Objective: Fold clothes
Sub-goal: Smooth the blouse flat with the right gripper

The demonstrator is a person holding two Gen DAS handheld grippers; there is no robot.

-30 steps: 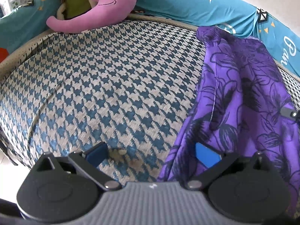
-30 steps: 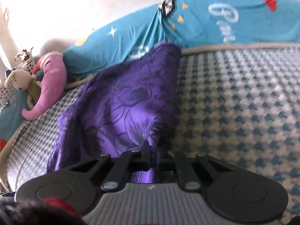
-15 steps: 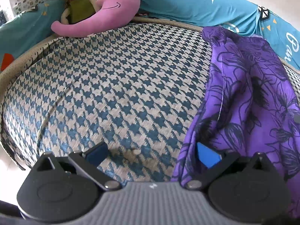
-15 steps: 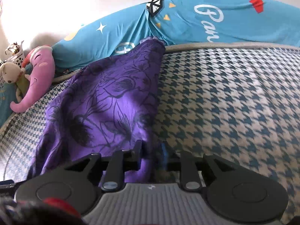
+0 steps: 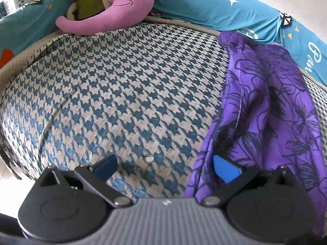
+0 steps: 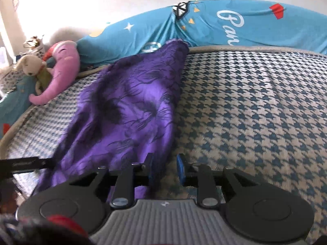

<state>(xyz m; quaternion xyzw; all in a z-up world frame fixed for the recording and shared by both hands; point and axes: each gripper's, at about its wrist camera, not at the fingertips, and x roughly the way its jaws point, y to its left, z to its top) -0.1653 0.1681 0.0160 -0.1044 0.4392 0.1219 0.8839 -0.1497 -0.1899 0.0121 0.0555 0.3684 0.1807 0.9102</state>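
A purple garment with a black floral print (image 5: 265,112) lies as a long strip on the houndstooth bed cover (image 5: 122,102), running from the blue bedding at the back to the near edge. My left gripper (image 5: 164,168) is open wide at the garment's near left corner. The cloth's edge sits just inside its right pad (image 5: 224,171). In the right wrist view the garment (image 6: 126,110) fills the left half. My right gripper (image 6: 165,170) is open by a narrow gap at the near right edge, its left finger (image 6: 150,169) against the cloth.
A pink moon plush (image 5: 114,10) and a bunny toy (image 5: 85,2) rest at the back left. Blue star-print bedding (image 6: 224,24) lines the back of the bed. The bed cover (image 6: 255,112) right of the garment lies flat. A black bar (image 6: 22,163) enters from the left.
My right gripper was shut on the garment's near edge and has since opened. The left gripper stayed open while its view shifted slightly toward the garment.
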